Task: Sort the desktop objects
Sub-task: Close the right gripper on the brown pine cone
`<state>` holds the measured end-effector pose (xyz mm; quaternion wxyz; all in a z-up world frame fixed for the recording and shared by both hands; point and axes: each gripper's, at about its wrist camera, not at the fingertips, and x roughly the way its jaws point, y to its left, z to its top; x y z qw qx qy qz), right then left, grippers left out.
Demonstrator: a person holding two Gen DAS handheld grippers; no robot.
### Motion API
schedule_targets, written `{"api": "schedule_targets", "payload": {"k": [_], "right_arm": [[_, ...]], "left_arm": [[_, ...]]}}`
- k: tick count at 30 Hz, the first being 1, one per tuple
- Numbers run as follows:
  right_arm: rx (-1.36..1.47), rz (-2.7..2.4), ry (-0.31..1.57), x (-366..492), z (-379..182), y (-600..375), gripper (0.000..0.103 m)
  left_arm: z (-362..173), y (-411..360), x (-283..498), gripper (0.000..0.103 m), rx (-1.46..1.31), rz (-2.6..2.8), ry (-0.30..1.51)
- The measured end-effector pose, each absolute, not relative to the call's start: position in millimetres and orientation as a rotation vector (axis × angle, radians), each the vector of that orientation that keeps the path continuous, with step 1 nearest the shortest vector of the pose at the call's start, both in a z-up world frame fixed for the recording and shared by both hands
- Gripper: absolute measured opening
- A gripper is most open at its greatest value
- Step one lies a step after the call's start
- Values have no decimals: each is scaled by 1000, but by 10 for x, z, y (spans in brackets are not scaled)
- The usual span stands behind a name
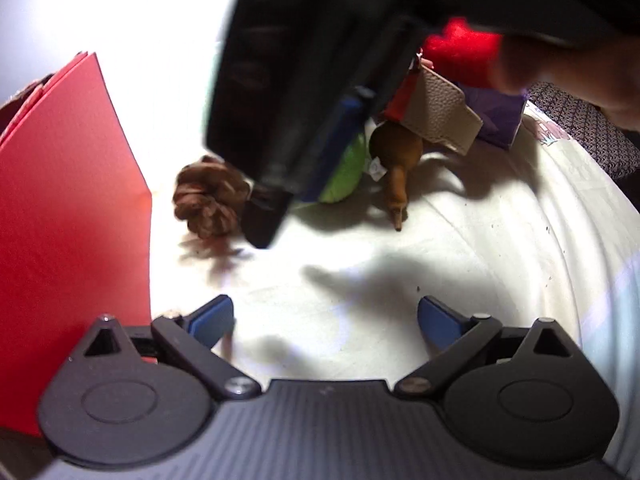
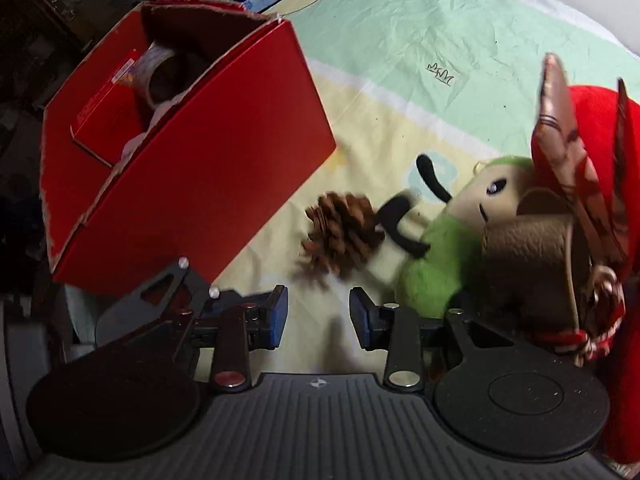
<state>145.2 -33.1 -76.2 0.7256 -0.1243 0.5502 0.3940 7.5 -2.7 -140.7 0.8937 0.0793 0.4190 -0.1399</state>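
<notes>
Looking from the left wrist, the left gripper [image 1: 325,320] hangs spread and empty over the sheet [image 1: 500,240], while the right gripper [image 1: 266,216] dips beside the pine cone [image 1: 208,200]. From the right wrist, its narrowed jaws grasp nothing; the cone lies ahead, near the red box [image 2: 208,184], so centre both pads around its scales before squeezing.

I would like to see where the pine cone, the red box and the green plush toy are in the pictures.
pine cone [image 2: 342,234]: right wrist view, middle of its scales.
red box [image 2: 208,184]: right wrist view, its long outer wall.
green plush toy [image 2: 436,256]: right wrist view, its green body.
</notes>
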Motion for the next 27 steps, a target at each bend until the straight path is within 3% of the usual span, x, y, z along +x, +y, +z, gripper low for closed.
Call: {"api": "schedule_targets", "payload": {"k": [9,15,17,19,27], "right_arm": [[-95,792,976,1414,-488,-421,39],[-234,784,923,1676,-712,81,39],[-256,802,975,1799,-840,202,39],[-277,809,1020,1873,-938,278,46],[-293,893,1201,1717,-870,-23,45]], "left_arm": [[-1434,-55,221,98,185,-202,852],[-1475,-125,285,100,219,-117,817],[-1487,-106,306,101,204,-111,823],[-1494,-81,308,101,188,-114,832],[-1494,20,119,102,161,-194,872]]}}
